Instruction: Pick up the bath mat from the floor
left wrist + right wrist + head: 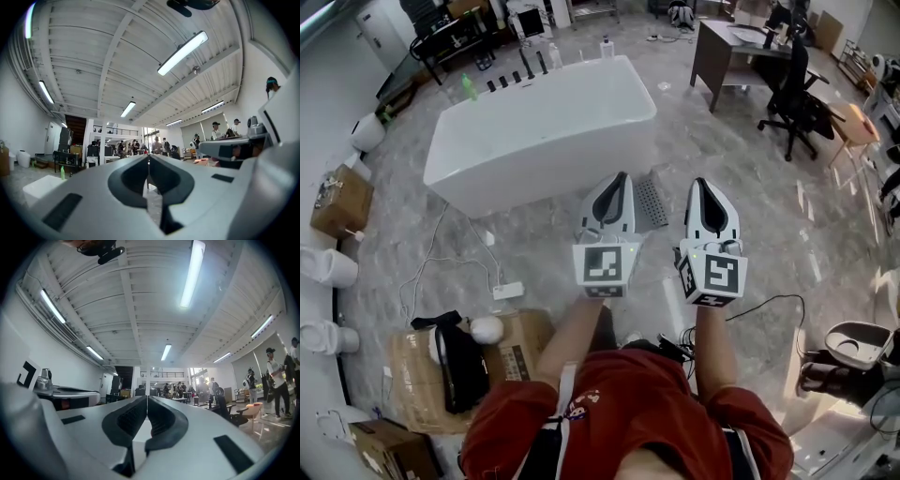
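A small grey ribbed bath mat lies on the marble floor beside the near right corner of the white bathtub. My left gripper hides its left edge. Both grippers are held up side by side in front of my chest, well above the floor, pointing forward. My right gripper hangs just right of the mat. In the left gripper view the jaws of the left gripper meet with nothing between them. The right gripper is likewise shut and empty. Both gripper views look out at the ceiling and the far room.
A dark desk and a black office chair stand at the back right. Cardboard boxes and a black bag lie near my left foot. A power strip with white cable lies on the floor. Toilets line the left wall.
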Motion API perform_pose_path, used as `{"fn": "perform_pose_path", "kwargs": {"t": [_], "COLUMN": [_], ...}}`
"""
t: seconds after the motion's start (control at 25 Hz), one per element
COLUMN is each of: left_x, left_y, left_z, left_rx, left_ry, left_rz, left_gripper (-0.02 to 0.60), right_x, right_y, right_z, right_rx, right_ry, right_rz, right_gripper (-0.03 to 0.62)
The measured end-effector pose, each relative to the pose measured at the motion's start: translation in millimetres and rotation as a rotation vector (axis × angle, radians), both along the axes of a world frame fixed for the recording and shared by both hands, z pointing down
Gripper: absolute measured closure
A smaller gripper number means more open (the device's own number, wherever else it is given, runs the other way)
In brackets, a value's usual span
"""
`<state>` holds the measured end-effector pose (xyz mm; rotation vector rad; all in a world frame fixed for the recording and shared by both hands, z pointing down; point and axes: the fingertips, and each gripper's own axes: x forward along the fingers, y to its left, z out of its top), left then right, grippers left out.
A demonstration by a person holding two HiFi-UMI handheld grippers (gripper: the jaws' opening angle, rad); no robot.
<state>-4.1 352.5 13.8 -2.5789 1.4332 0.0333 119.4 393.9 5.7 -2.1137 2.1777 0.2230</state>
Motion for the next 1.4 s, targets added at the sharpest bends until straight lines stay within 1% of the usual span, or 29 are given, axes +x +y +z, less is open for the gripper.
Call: {"fn": "perform_pose_path", "kwargs": {"t": [0.2, 0.32, 0.52, 0.64, 0.72, 1.0, 1.24, 1.4], "left_x": [8.1, 13.4, 18.4, 20.9, 17.9, 3.1, 0.4, 2.7], "left_y": [-3.6, -5.8, -6.4, -10.0, -15.6, -49.5, -90.8, -121.0], "left_z": [2.3, 3.7, 2.8, 4.6, 6.7, 13.2, 24.2, 26.2], "left_rx": [-0.007, -0.005, -0.018, -0.015, -0.002, -0.017, -0.040, -0.037], "left_ry": [0.012, 0.035, 0.056, 0.051, 0.039, 0.047, 0.055, 0.049], "left_rz": [0.018, 0.035, 0.034, 0.050, 0.047, 0.034, 0.030, 0.026], "left_gripper": [0.565, 0.565, 0.565, 0.565, 0.565, 0.565, 0.565, 0.565], "right_x": [6.1, 8.5, 13.6, 14.4, 12.9, -0.2, -2.7, -2.1], "right_y": [-2.6, -3.1, -4.7, -9.2, -14.5, -49.0, -89.3, -121.5], "right_z": [0.6, 2.6, 3.8, 3.5, 4.9, 13.0, 19.0, 25.6], "right_rx": [-0.005, -0.003, 0.004, 0.008, 0.008, -0.008, -0.025, -0.044], "right_ry": [0.003, 0.006, 0.009, 0.011, 0.015, 0.031, 0.032, 0.032], "right_rz": [0.004, 0.006, 0.017, 0.024, 0.029, 0.024, 0.027, 0.019], "right_gripper": [0.582, 0.582, 0.582, 0.582, 0.582, 0.582, 0.582, 0.582]}}
